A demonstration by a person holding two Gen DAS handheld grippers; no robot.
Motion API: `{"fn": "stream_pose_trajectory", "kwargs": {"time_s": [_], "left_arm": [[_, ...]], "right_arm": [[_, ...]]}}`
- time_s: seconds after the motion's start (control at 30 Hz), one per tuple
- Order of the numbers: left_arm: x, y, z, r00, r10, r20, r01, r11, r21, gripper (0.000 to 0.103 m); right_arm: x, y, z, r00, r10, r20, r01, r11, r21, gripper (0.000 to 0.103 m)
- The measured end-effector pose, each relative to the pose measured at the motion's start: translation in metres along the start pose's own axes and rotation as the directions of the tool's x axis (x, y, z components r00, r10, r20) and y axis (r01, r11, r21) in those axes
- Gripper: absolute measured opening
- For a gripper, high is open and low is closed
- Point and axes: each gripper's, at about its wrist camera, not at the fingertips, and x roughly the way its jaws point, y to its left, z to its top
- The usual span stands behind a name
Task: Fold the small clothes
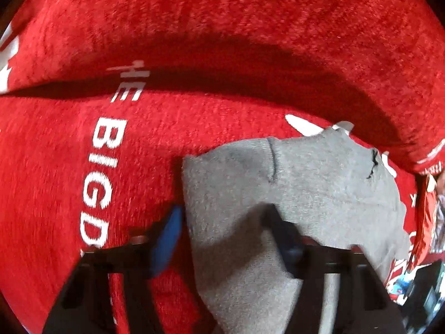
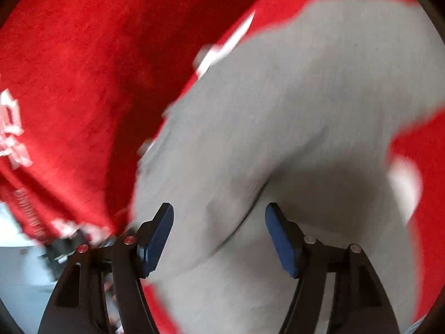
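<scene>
1. Grey knit sock point(image 1: 292, 178): lies on red lettered fleece blanket point(image 1: 222, 27), fold unfinished.
2. My left gripper point(image 1: 225, 239) straddles its edge, jaws apart.
3. My right gripper point(image 2: 219, 236) hovers over it, jaws wide, empty.

A plain grey sock point(image 1: 292, 183), with a thin dark stitch line across it, lies on a bright red towel point(image 1: 222, 27) printed with white block lettering. The grippers' fingers are black, their pads point(image 2: 158, 239) dark blue.
</scene>
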Motion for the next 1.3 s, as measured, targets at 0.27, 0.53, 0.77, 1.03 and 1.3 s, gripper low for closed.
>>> {"fn": "stream_pose_trajectory", "kwargs": {"time_s": [0.27, 0.53, 0.77, 1.03, 1.3], "left_arm": [[-0.013, 0.021, 0.006, 0.994, -0.107, -0.01, 0.107, 0.994, 0.014, 0.014], [-0.043, 0.049, 0.019, 0.988, -0.141, 0.055, 0.138, 0.989, 0.049, 0.013], [-0.024, 0.067, 0.013, 0.995, -0.087, 0.052, 0.086, 0.996, 0.02, 0.01], [-0.07, 0.056, -0.01, 0.993, -0.011, 0.12, 0.007, 0.999, 0.031, 0.01], [-0.056, 0.004, -0.06, 0.994, 0.023, 0.111, -0.037, 0.991, 0.125, 0.01]], "right_arm": [[0.144, 0.073, -0.096, 0.95, 0.16, -0.268, -0.164, 0.986, 0.006, 0.063], [0.175, 0.111, -0.103, 0.956, 0.187, -0.228, -0.195, 0.981, -0.011, 0.007], [0.202, 0.097, -0.114, 0.959, 0.12, -0.256, -0.128, 0.992, -0.018, 0.008], [0.094, 0.07, -0.073, 0.984, -0.06, -0.165, 0.026, 0.979, -0.202, 0.042], [-0.018, -0.018, 0.026, 0.962, -0.218, 0.162, 0.2, 0.972, 0.121, 0.042]]}}
